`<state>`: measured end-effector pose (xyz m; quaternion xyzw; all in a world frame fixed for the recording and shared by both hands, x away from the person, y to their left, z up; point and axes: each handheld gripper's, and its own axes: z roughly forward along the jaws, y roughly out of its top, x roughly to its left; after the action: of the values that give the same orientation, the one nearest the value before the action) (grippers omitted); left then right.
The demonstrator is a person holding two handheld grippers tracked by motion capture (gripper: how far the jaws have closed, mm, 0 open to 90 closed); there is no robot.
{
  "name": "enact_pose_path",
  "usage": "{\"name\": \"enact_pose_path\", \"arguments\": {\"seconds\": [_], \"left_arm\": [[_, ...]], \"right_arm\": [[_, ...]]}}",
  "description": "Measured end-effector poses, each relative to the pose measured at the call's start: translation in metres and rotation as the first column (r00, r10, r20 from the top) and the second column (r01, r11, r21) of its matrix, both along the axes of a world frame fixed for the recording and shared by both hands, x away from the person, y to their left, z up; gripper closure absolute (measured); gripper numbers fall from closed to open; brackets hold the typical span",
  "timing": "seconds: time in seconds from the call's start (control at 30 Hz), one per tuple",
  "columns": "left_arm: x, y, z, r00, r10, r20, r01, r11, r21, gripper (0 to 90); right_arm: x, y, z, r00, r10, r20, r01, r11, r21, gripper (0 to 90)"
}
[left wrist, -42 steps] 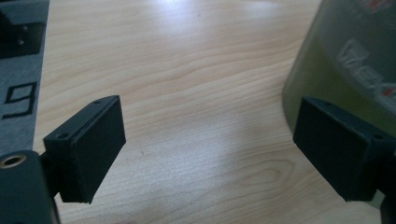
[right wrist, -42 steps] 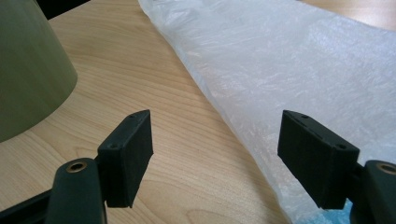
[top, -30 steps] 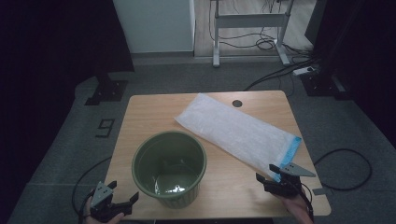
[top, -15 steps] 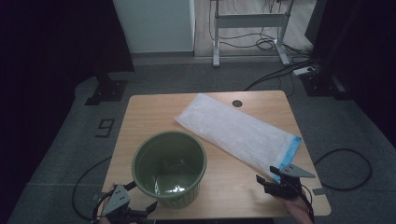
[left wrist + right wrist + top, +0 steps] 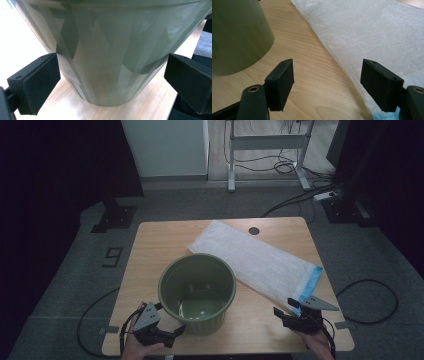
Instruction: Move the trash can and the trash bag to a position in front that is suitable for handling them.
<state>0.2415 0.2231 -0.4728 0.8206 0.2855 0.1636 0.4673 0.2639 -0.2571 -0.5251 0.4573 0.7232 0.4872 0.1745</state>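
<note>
From the high view I've got the round green plastic bucket (image 5: 197,292) standing upright near the front edge of the light wooden bench (image 5: 150,240), with the long white plastic bag with a blue end (image 5: 252,262) lying flat just behind and right of it. My left gripper (image 5: 167,336) sits right at the bucket's base, and the right gripper (image 5: 289,312) is by the bag's blue end.

Left gripper view: jaws wide, one on each side of the bucket's (image 5: 110,50) lower wall, the left one about touching it.

Right gripper view: jaws wide over bare wood, holding nothing, with the bag's (image 5: 367,32) edge beside the right one.
</note>
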Motion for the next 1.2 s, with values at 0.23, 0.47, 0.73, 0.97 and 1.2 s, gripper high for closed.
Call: {"name": "enact_pose_path", "arguments": {"seconds": [0.23,0.47,0.73,0.97,1.2], "left_arm": [[0.018,-0.013,-0.001,0.9993,-0.037,-0.007,0.037,0.9993,0.001,0.2],[0.030,-0.027,-0.002,0.9984,-0.053,-0.022,0.053,0.9986,-0.001,0.2],[0.040,-0.045,-0.004,0.9976,-0.061,-0.033,0.061,0.9981,0.000,0.4],[0.043,-0.052,-0.005,0.9982,-0.052,-0.030,0.053,0.9985,0.013,1.3],[0.025,-0.025,-0.009,0.9986,0.037,-0.039,-0.036,0.9991,0.022,2.1]], "right_arm": [[-0.006,-0.004,0.001,0.9998,-0.018,0.013,0.018,1.000,0.006,26.6],[-0.007,-0.006,0.001,0.9998,-0.011,0.018,0.011,1.000,0.008,26.6],[-0.009,-0.006,0.003,0.9996,-0.010,0.027,0.010,1.000,0.007,26.6],[-0.009,-0.005,0.002,0.9997,-0.007,0.024,0.007,1.000,-0.001,26.6],[-0.010,-0.005,0.006,0.9988,-0.019,0.045,0.019,1.000,-0.008,26.3]]}}
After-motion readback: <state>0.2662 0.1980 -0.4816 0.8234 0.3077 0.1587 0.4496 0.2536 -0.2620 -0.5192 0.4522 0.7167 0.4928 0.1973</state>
